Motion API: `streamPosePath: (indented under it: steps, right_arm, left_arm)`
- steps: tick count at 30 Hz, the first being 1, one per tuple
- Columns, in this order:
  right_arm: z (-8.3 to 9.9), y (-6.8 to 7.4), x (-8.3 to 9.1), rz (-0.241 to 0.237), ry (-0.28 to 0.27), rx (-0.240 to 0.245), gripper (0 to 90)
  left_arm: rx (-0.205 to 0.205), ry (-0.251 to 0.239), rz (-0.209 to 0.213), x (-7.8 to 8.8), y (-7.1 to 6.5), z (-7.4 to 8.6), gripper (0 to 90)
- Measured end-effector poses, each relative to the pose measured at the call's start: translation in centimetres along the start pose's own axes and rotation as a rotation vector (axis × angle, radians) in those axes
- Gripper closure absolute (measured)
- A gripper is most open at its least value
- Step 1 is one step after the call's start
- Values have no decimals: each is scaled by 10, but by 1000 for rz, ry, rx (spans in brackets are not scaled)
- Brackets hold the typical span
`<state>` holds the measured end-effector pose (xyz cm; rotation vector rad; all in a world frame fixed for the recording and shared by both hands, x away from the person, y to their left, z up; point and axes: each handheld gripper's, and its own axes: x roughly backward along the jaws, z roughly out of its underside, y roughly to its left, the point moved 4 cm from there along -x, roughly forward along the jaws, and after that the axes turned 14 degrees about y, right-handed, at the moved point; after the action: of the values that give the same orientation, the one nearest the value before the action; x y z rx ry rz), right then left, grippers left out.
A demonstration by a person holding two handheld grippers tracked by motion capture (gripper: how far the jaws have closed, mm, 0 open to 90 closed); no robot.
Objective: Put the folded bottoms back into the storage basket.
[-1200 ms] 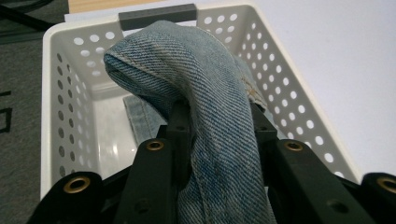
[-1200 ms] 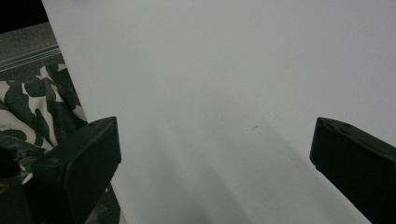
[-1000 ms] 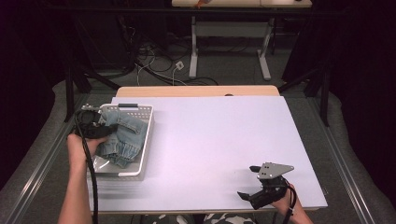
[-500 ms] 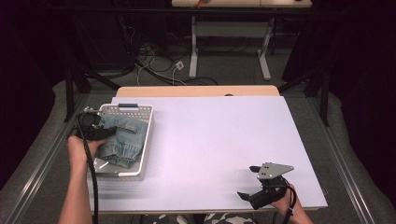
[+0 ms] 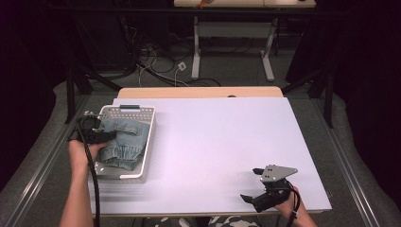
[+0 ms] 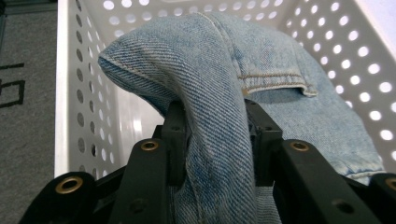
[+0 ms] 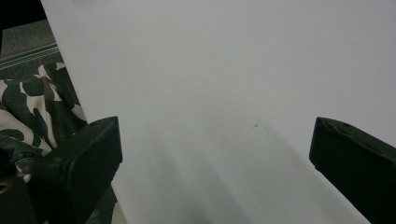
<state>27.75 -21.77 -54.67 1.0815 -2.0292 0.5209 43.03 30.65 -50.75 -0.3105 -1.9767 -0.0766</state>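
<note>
A pale blue denim garment [image 5: 126, 142] lies bunched in a white perforated basket [image 5: 126, 109] at the table's left side. My left gripper [image 5: 108, 137] reaches into the basket from its left edge. In the left gripper view its black jaws press from both sides on a raised fold of the denim garment [image 6: 261, 56], so the left gripper [image 6: 215, 123] is shut on it. The basket's wall [image 6: 79, 93] stands behind the fold. My right gripper [image 5: 250, 185] rests near the table's front right, and in its own view the right gripper [image 7: 215, 149] is open over bare tabletop.
A white sheet covers the table [image 5: 227, 137] between the basket and the right gripper. The left gripper's cable [image 5: 92, 179] trails along the forearm. Camouflage fabric [image 7: 32, 112] lies below the table's front edge. Desk legs and cables stand on the floor beyond.
The left gripper has sunk a little into the basket with the denim fold, and the cloth has settled lower. The right gripper has stayed put.
</note>
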Motion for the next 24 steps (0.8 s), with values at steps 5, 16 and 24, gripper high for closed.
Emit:
streamPosePath:
  steps: [5, 16, 24]
  right_arm:
    - [0, 0, 0, -2, 1, 2, 22]
    - [0, 0, -1, -3, 4, 3, 23]
    - [0, 0, -1, -4, 5, 4, 23]
  left_arm:
    - [9, 5, 0, -4, 3, 1, 664]
    - [15, 25, -8, -13, 7, 4, 663]
    - [2, 66, -45, -23, 7, 5, 654]
